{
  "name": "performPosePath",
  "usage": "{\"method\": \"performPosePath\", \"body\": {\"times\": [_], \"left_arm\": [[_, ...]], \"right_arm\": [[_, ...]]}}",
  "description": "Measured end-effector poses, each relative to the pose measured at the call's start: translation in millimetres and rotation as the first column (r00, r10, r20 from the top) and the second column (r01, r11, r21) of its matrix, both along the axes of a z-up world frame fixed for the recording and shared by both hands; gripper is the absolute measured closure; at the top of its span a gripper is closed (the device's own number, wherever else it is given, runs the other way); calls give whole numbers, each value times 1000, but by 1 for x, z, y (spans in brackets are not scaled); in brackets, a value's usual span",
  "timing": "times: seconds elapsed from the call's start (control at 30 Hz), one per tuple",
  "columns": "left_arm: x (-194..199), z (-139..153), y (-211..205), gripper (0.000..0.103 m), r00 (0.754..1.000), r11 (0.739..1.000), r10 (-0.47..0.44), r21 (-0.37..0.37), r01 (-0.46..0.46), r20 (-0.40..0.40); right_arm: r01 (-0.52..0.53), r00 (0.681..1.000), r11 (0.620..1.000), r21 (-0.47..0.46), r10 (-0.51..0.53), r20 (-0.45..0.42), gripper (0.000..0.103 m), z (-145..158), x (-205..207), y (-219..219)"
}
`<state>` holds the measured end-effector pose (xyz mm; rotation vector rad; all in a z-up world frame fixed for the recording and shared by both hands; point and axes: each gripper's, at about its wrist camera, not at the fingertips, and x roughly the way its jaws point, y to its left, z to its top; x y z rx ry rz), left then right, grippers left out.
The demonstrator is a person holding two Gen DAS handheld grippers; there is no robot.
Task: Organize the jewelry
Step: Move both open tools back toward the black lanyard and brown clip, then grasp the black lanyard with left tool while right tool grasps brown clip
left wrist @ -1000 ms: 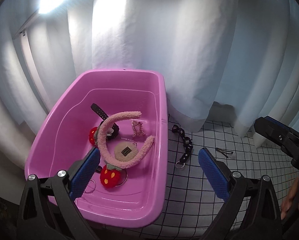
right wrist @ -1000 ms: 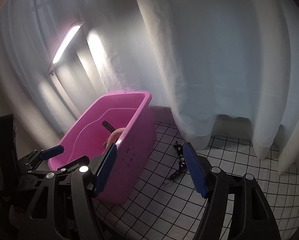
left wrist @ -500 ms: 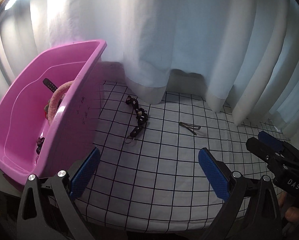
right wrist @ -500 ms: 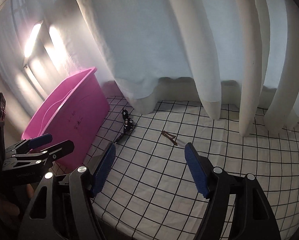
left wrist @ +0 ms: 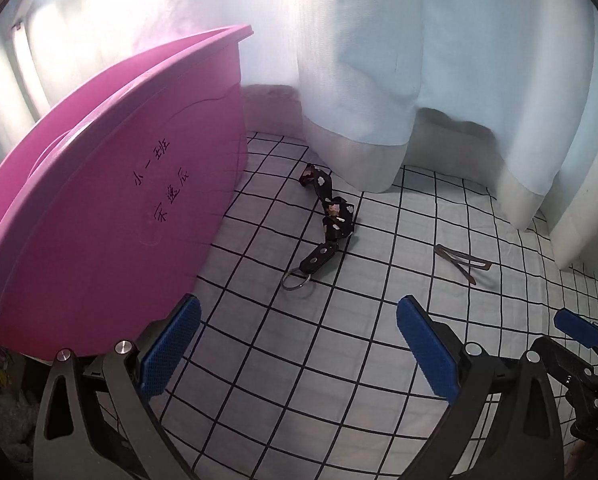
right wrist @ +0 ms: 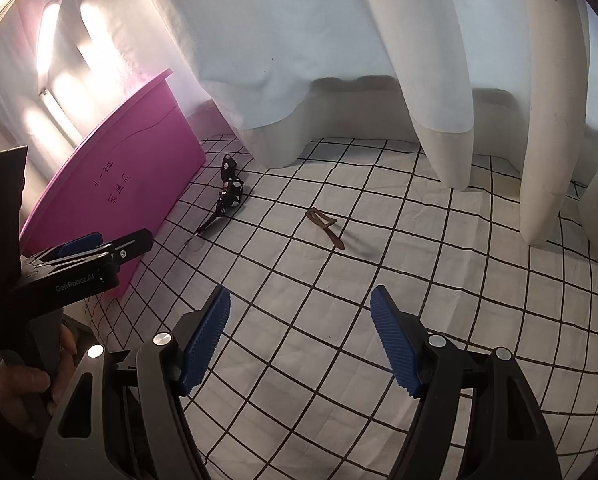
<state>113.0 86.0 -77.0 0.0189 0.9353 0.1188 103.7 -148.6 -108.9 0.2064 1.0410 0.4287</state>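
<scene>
Nearest: left hand-held gripper point(left wrist: 297, 344) and right hand-held gripper point(right wrist: 301, 342), both released, empty. Beyond, on grid-checked surface point(left wrist: 339, 360): black strap keychain point(left wrist: 325, 216) beside pink tub point(left wrist: 111, 216); brown hair clip point(right wrist: 325, 226) apart. Farthest: white curtains point(right wrist: 339, 40).

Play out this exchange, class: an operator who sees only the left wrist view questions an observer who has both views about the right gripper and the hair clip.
Operator: Is the right gripper open? I see only its edge.
Observer: Yes. In the right wrist view the right gripper has its fingers wide apart, with nothing between them.
Operator: Where is the hair clip from there?
Observer: The hair clip lies on the checked cloth, roughly straight ahead of those fingers and apart from them.
Operator: Anything on my own side?
Observer: A bare hand grips the handle of the left gripper.
</scene>
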Motion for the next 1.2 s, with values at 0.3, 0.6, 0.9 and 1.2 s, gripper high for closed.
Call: {"method": "performPosePath", "body": {"times": [0.3, 0.6, 0.9, 1.2], "left_arm": [[44, -41, 7, 6, 998, 999, -22, -32, 20, -53], [80, -66, 14, 6, 996, 999, -45, -29, 43, -71], [108, -83, 21, 6, 992, 997, -55, -57, 49, -111], [118, -90, 21, 6, 993, 996, -60, -65, 54, -101]], "right_arm": [[58, 998, 995, -80, -60, -31, 25, -38, 34, 9], [84, 996, 980, -181, -83, 14, 25, -53, 65, 27], [83, 996, 969, -234, -77, 37, 25, -65, 80, 41], [75, 995, 950, -303, -50, 89, 25, -70, 82, 56]]}}
